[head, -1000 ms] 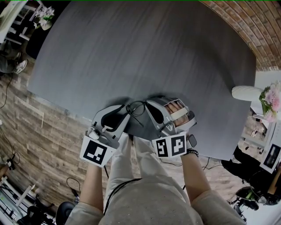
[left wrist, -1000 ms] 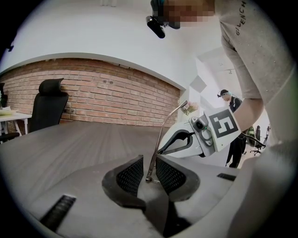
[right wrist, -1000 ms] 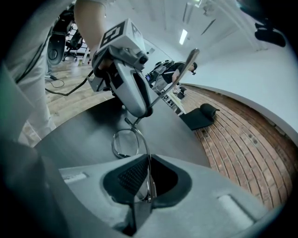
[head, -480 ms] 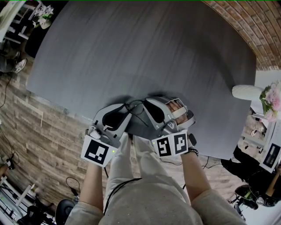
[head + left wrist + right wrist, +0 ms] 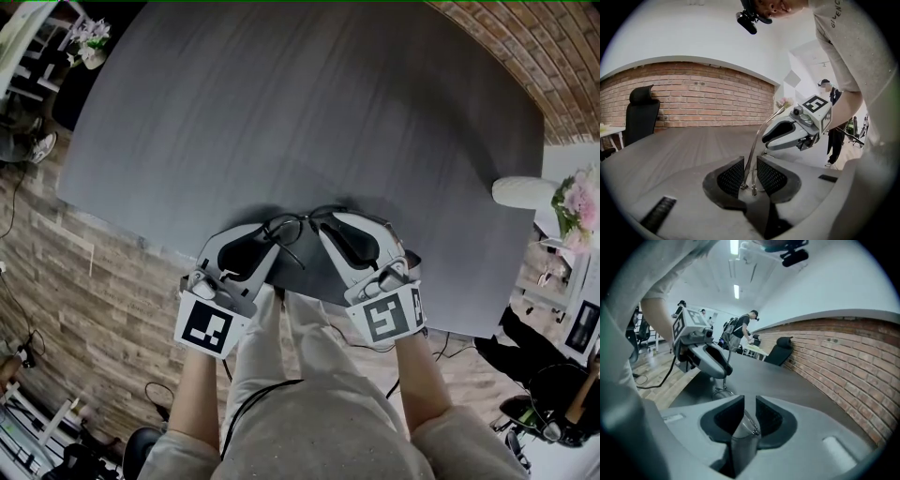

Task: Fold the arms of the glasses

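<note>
Now, glasses (image 5: 295, 228): a thin wire frame at the near edge of the table (image 5: 281, 112), between the tips of the left gripper (image 5: 270, 238) and the right gripper (image 5: 322, 229). One slim arm slants up from the left one toward the right one.
left gripper: jaws narrow, pinched on the glasses close to the hinge. A lens rim shows just behind the pads.
right gripper: jaws have just been opening and now stand a little apart. The end of the slim arm lies in the gap, and the pads do not press on it.
gripper tips: near each other and angled inward, with the glasses between them.
table: dark grey, bare across the middle.
vase (image 5: 525, 195): white, at the table's right edge, with pink flowers (image 5: 581, 211) just beside it.
chair (image 5: 642, 115): black, in front of the brick wall (image 5: 703, 98), well apart from the grippers.
</note>
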